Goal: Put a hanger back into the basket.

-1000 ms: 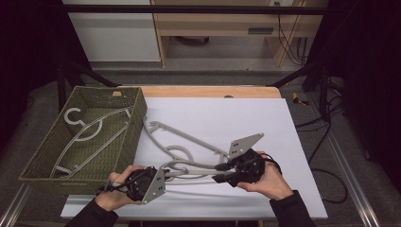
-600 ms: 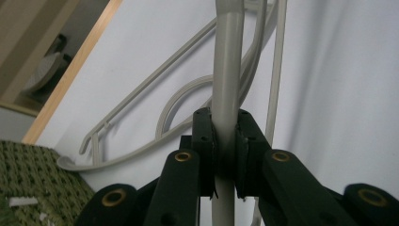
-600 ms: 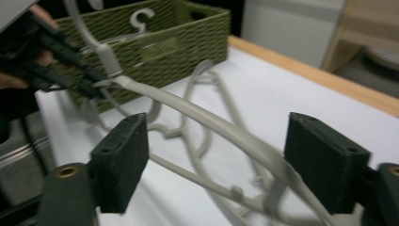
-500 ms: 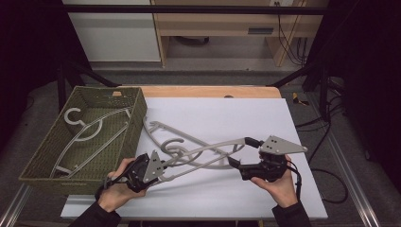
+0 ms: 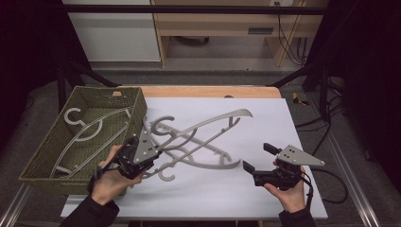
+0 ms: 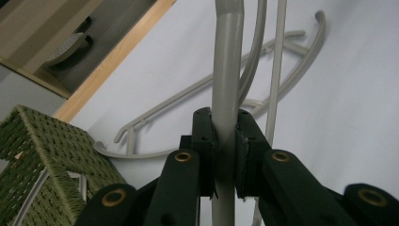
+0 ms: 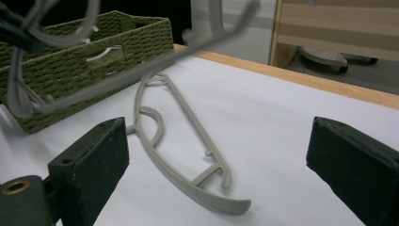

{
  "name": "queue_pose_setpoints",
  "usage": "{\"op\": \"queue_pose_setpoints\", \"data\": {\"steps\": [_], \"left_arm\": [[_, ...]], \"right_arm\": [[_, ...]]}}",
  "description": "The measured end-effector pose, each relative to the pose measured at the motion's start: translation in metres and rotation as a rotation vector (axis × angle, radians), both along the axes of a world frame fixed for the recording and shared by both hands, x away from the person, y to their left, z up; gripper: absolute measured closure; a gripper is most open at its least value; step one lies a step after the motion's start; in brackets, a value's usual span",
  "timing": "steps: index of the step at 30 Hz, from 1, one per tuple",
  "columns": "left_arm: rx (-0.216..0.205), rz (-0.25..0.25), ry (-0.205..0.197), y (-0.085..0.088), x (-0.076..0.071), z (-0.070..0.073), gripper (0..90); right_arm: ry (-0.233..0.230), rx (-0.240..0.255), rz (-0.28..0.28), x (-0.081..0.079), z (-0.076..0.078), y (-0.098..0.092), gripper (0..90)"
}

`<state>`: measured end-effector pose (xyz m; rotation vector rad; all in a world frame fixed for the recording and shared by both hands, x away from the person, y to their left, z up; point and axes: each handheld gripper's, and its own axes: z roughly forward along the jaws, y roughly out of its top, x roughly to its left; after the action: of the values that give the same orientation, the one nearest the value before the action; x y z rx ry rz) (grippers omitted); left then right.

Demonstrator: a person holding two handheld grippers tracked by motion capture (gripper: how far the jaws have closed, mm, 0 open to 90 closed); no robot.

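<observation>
High view. Left gripper (image 5: 150,152) just right of the woven basket (image 5: 42,158), fingers pinched on a grey hanger (image 5: 215,124) near its hook end; far arm of that hanger raised off the white surface (image 5: 293,123), slanting up and away from the basket. Second hanger (image 5: 203,153) flat on the surface beneath it, crossing under. More hangers (image 5: 90,130) lying inside the basket. Right gripper (image 5: 257,158) well to the right of the basket, fingers spread, having just been opening, nothing between them.

Left gripper view. Fingers (image 6: 204,141) clamped on the round bar of the held hanger (image 6: 226,70), bar running straight up the middle; basket corner (image 6: 42,141) at lower left, flat hanger (image 6: 188,94) beyond on the surface.

Right gripper view. Fingers (image 7: 99,155) wide apart, empty; flat hanger (image 7: 188,155) on the surface between them, farther off; basket (image 7: 94,52) behind at left; held hanger a blur across the top.

Handling, judged: thin moulded plastic, light, stiff but springy, smooth. Long arm likely to swing from an end grip; hooks apt to snag the other hanger or the basket weave. Best hold on a straight bar near the neck.
</observation>
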<state>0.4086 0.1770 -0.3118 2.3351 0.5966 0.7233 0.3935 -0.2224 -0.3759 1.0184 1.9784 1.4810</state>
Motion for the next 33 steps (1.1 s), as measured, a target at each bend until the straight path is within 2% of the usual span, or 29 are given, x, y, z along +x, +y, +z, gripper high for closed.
{"op": "queue_pose_setpoints", "data": {"steps": [3,7,8,9,10,13,16,17,18,24,29,32,33], "left_arm": [[-0.019,-0.001,-0.007,0.009,0.0,0.017,80.9],[-0.033,0.007,-0.041,0.021,-0.003,0.037,80.9],[-0.033,0.007,-0.041,0.021,-0.003,0.037,80.9],[-0.04,0.015,-0.054,0.027,-0.004,0.047,80.9],[-0.04,0.015,-0.054,0.027,-0.004,0.047,80.9],[-0.057,0.051,-0.085,0.043,-0.002,0.063,80.9],[-0.057,0.063,-0.09,0.053,0.001,0.069,80.9],[-0.062,0.08,-0.093,0.063,0.003,0.074,80.9],[-0.078,0.094,-0.099,0.067,0.004,0.075,80.9],[-0.088,0.159,-0.1,0.099,0.014,0.08,80.9],[-0.061,0.222,-0.091,0.128,0.024,0.076,80.9],[-0.064,0.258,-0.076,0.145,0.03,0.07,80.9],[-0.064,0.258,-0.076,0.145,0.03,0.07,80.9]], "right_arm": [[-0.003,-0.003,-0.021,0.0,-0.002,-0.003,6.0],[0.014,-0.003,-0.024,0.001,-0.005,-0.004,5.4],[0.014,-0.003,-0.024,0.001,-0.005,-0.004,5.4],[0.011,-0.011,-0.027,0.002,-0.005,-0.004,5.2],[0.012,-0.012,-0.025,0.002,-0.005,-0.004,5.0],[0.011,-0.011,-0.03,0.001,-0.005,-0.004,4.7],[0.011,-0.005,-0.033,0.001,-0.004,-0.006,4.6],[0.01,-0.008,-0.033,0.001,-0.004,-0.006,4.5],[0.009,-0.006,-0.037,0.001,-0.004,-0.007,4.6],[0.011,-0.007,-0.04,0.001,-0.005,-0.007,4.7],[0.018,-0.009,-0.043,0.002,-0.005,-0.007,4.6],[0.016,-0.009,-0.042,0.002,-0.005,-0.007,4.6],[0.016,-0.009,-0.042,0.002,-0.005,-0.007,4.6]]}}
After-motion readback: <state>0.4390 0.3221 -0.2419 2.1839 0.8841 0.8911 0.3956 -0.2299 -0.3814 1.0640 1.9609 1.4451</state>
